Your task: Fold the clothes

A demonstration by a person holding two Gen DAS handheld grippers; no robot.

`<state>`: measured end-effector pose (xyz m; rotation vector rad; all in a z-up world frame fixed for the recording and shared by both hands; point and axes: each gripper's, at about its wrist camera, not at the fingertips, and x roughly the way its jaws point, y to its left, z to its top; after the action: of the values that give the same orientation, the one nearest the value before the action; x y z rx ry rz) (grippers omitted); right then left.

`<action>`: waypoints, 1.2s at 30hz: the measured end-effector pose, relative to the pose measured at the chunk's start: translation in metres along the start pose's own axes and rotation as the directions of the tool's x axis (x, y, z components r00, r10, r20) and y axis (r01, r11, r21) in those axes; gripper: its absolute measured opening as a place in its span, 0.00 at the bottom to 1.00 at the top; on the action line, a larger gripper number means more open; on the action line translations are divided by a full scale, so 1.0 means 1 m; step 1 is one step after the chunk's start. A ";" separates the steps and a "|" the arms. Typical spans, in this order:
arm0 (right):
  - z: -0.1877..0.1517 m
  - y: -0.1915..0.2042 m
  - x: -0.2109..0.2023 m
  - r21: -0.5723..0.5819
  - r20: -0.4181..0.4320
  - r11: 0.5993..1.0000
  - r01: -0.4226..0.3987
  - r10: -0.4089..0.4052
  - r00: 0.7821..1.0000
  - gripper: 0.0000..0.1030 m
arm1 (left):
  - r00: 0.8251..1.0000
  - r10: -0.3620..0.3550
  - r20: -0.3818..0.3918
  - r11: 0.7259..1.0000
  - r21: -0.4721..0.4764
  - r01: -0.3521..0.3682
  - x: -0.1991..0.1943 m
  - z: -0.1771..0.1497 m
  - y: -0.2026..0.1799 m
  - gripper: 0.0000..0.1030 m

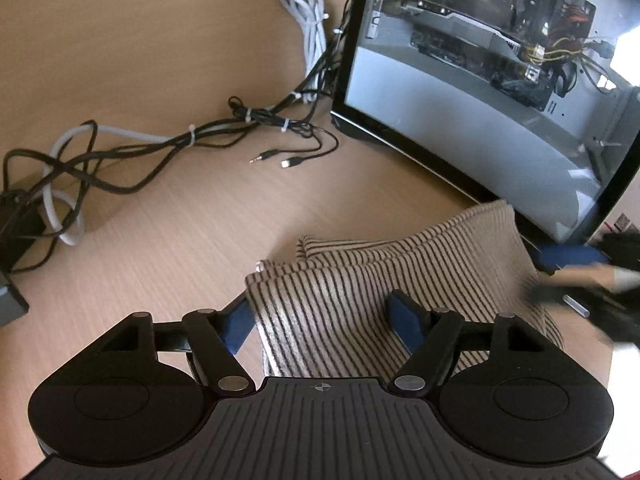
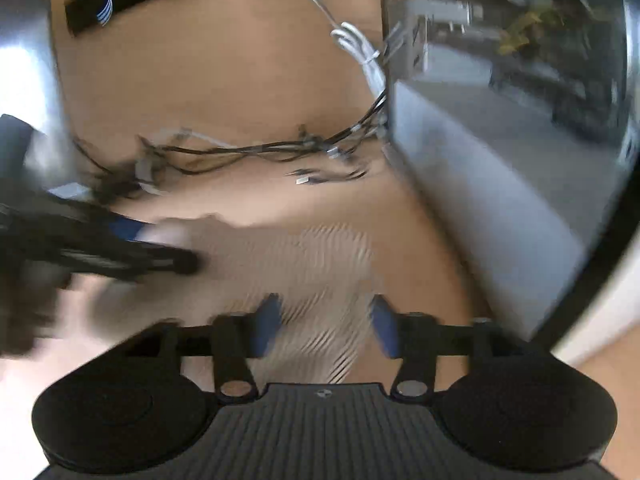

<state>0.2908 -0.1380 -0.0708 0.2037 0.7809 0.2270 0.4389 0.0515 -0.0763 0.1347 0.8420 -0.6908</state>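
the left gripper (image 1: 322,322) stands wide over the near end of the striped garment (image 1: 384,276), gripping nothing, likely just let go. the right gripper (image 2: 326,326), blurred, also seems wide and empty above it. the garment lies bunched on the table (image 1: 160,240). beyond it: tangled cables (image 1: 192,140) and an open computer case (image 1: 500,80), crowding the folding space.

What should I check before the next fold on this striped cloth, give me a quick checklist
1. Left gripper jaws open over the striped cloth: ok.
2. Right gripper jaws open, cloth between them: ok.
3. Cloth lying flat: not ok, bunched at its far edge.
4. Cloth clear of the computer case: not ok, one corner reaches it.
5. Cables apart from the cloth: ok.
6. Right wrist view sharp: not ok, blurred.
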 end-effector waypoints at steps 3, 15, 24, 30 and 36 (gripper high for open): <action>-0.025 -0.012 -0.014 0.232 -0.089 0.958 -0.170 0.195 0.977 0.77 | 1.000 -0.001 -0.002 1.000 -0.011 0.001 0.001 0.000 0.002 0.79; -0.039 -0.034 0.033 0.502 -0.047 0.855 -0.131 0.178 0.983 0.63 | 0.999 0.052 0.010 0.998 0.023 -0.052 -0.021 0.000 -0.006 0.81; -0.014 -0.020 0.019 0.352 0.029 0.933 -0.076 0.070 0.997 0.74 | 0.998 -0.058 0.037 0.996 0.067 0.055 -0.005 0.025 0.000 0.95; -0.023 -0.015 0.029 0.374 -0.018 0.922 -0.096 0.111 0.994 0.74 | 0.986 -0.162 -0.033 0.984 -0.077 0.160 0.038 0.013 0.023 0.98; -0.003 -0.017 0.031 0.276 -0.025 0.960 -0.042 0.051 0.998 0.67 | 0.963 -0.266 -0.039 0.958 -0.122 0.260 0.019 -0.025 0.001 0.92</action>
<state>0.3122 -0.1456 -0.0976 0.4836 0.8389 0.1650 0.4323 0.0514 -0.1070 -0.0650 0.9608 -0.8885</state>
